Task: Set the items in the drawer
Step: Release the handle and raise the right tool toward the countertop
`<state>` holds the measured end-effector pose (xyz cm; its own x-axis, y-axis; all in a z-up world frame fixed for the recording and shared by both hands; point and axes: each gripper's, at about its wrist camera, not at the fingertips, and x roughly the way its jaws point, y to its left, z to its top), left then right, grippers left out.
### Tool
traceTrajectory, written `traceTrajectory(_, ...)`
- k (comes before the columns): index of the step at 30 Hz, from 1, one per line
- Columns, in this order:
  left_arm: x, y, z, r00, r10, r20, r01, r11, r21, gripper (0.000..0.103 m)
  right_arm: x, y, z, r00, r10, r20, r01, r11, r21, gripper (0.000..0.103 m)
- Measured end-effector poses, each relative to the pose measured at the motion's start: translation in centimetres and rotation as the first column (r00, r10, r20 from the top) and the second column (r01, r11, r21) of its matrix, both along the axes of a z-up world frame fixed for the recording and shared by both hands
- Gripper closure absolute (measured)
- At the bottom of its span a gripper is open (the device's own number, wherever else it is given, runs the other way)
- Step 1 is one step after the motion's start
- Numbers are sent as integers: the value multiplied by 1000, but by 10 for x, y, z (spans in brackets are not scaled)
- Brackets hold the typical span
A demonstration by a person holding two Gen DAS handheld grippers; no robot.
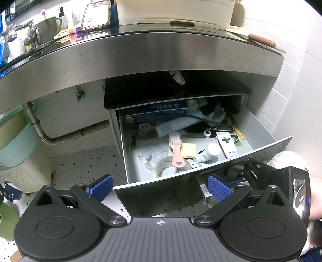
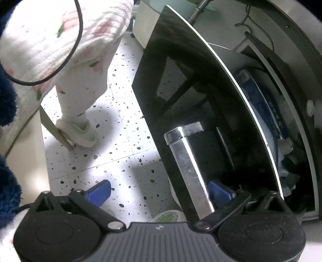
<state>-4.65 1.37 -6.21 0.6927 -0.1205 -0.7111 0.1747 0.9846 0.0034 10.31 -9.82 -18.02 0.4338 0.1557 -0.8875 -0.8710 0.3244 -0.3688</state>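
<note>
Below the steel counter [image 1: 140, 54], drawer [image 1: 261, 123] stands open, cluttered | left gripper [image 1: 159, 186] released, empty, before drawer front | right gripper [image 2: 159, 192] spread astride handle [image 2: 187, 167] | step: drawer opened; next: fetch an item.

Pulled out below the counter edge [image 1: 140, 52]: drawer [image 1: 261, 129], packed. Near its front panel [image 1: 161, 193], tape roll [image 1: 171, 167], with brush [image 1: 176, 151] laid across it. Right of the brush, sponge [image 1: 189, 150], then bottle [image 1: 211, 151] on its side, then flat packet [image 1: 228, 144]. Behind them, a rolled tube [image 1: 175, 126]; at the back wall, 1 long box [image 1: 157, 107]. Left of the drawer, under the counter, hose [image 1: 76, 135] and basin [image 1: 14, 139]. On top, phone [image 1: 96, 15] and mug [image 1: 48, 25]. Handle [image 2: 189, 169] on the panel's outer face, between the open right gripper [image 2: 159, 191] fingers.
</note>
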Motion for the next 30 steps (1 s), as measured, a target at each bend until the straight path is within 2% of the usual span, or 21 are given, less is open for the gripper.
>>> traceTrajectory(11, 6, 8, 1, 999, 32, -3, -32, 999, 0, 1, 7, -7, 10, 998, -55, -2, 55, 995, 87, 0)
traceTrajectory(15, 8, 12, 4, 999, 50, 7, -50, 999, 7, 1, 11, -18, 26, 992, -127, -4, 125, 976, 179, 0)
traceTrajectory(19, 12, 17, 9, 998, 69, 8, -69, 998, -10, 1, 11, -35, 49, 981, -195, -18, 191, 931, 312, 0)
traceTrajectory(23, 14, 19, 14, 994, 102, 26, -102, 995, -1, 1, 9, -55, 72, 965, -261, -17, 240, 858, 455, 0)
traceTrajectory(27, 13, 18, 22, 988, 134, 83, -136, 991, 14, 1, 4, -75, 94, 952, -305, 25, 235, 780, 580, 0)
traceTrajectory(30, 14, 17, 30, 989, 109, 105, -112, 993, 26, 1, 1, -85, 104, 935, -348, 69, 225, 731, 644, 0)
